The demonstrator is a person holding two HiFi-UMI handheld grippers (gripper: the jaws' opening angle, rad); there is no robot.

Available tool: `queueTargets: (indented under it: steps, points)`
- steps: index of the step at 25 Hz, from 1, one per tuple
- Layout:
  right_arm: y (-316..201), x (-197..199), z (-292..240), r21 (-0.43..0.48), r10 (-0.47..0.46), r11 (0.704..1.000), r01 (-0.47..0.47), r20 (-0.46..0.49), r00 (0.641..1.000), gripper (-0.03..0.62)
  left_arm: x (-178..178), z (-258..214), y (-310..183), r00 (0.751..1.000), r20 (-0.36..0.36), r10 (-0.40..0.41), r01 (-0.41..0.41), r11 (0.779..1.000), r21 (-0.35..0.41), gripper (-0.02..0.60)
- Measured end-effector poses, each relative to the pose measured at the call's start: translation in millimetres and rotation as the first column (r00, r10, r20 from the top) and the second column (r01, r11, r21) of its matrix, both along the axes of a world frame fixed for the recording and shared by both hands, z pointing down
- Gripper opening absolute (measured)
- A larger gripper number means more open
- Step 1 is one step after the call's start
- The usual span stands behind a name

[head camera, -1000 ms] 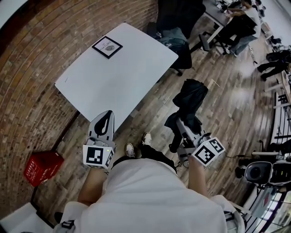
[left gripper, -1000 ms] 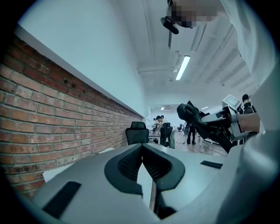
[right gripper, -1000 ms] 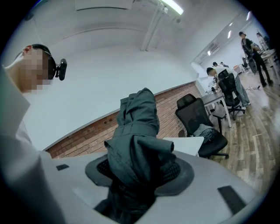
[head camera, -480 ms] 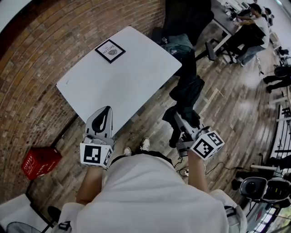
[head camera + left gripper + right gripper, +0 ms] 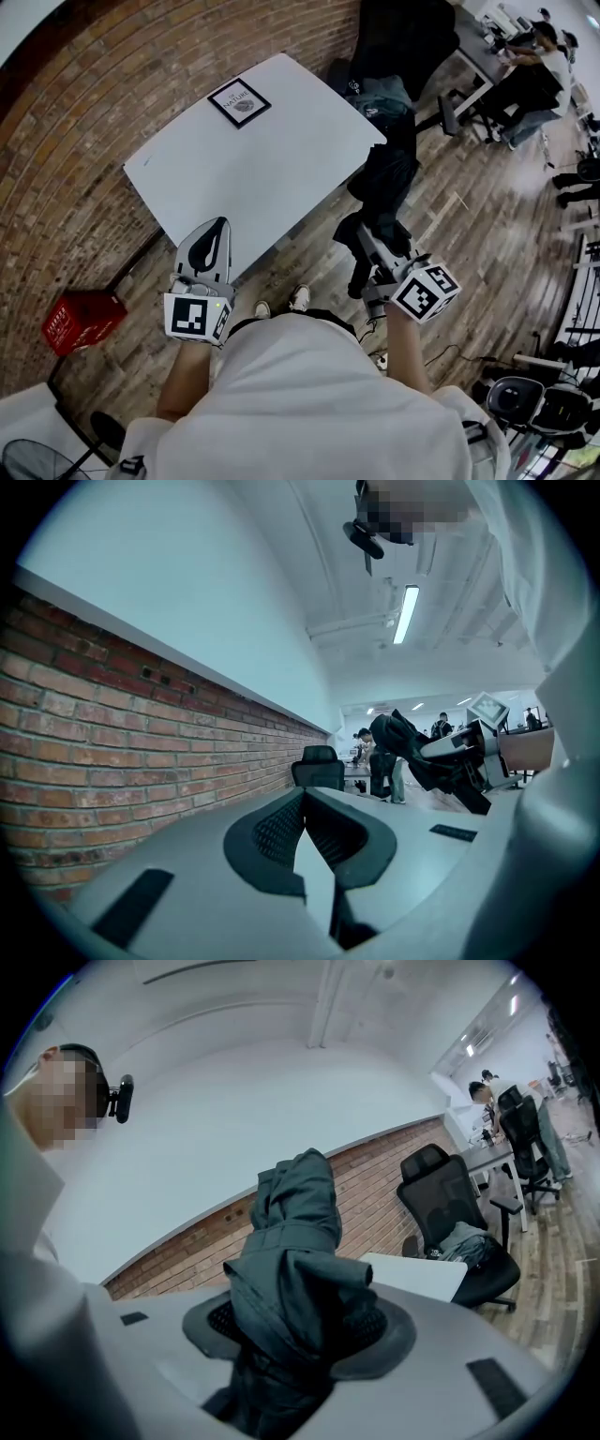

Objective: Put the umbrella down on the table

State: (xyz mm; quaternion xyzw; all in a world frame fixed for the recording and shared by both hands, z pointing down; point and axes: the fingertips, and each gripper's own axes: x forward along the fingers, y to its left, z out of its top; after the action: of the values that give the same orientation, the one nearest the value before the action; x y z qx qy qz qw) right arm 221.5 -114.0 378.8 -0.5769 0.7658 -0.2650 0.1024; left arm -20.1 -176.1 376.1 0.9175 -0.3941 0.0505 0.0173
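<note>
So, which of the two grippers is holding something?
The right gripper: its fingers clamp the folded dark umbrella. The left gripper has its fingers closed on nothing.

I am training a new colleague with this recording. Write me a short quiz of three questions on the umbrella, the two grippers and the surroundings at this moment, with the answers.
1. True or false: the dark folded fabric umbrella already lies on the white rectangular table.
2. Which gripper holds the umbrella? A. the left gripper; B. the right gripper; C. both.
3. Fill in: left of the table in the head view stands a red plastic ___.

Key: 1. False; the umbrella is in the air, clamped between jaws. 2. B; the left gripper is shut on nothing. 3. crate.
</note>
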Motion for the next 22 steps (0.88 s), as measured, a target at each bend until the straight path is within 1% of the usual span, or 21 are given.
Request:
queueTargets:
  steps: [7, 14, 17, 22]
  points:
    - [-0.1, 5.9, 13.7, -0.024, -0.001, 1.0, 0.001, -0.007, 1.0, 0.233, -0.7, 7.0, 17.0, 1.0, 0.016, -0.011, 0.011, 1.0, -0.022, 0.023]
    - [-21.3, 1.7, 48.6, -0.086, -0.054, 0.995, 0.053, -0.013, 0.998, 0.234, -0.9, -1.2, 23.9, 0.999, 0.023, -0.045, 0.046, 0.999, -0.013, 0.023]
    - [-42.5, 7.8, 70.6, -0.129, -0.067, 0.989, 0.065, -0.013, 0.998, 0.233, -4.2, -1.1, 26.7, 0.998, 0.022, -0.062, 0.062, 0.998, -0.011, 0.023]
    - [-91.7, 8.1, 111.3, -0.198, -0.085, 0.976, 0.087, 0.021, 0.996, 0.233, -19.8, 10.7, 21.3, 0.994, 0.027, -0.108, 0.109, 0.994, -0.027, 0.023]
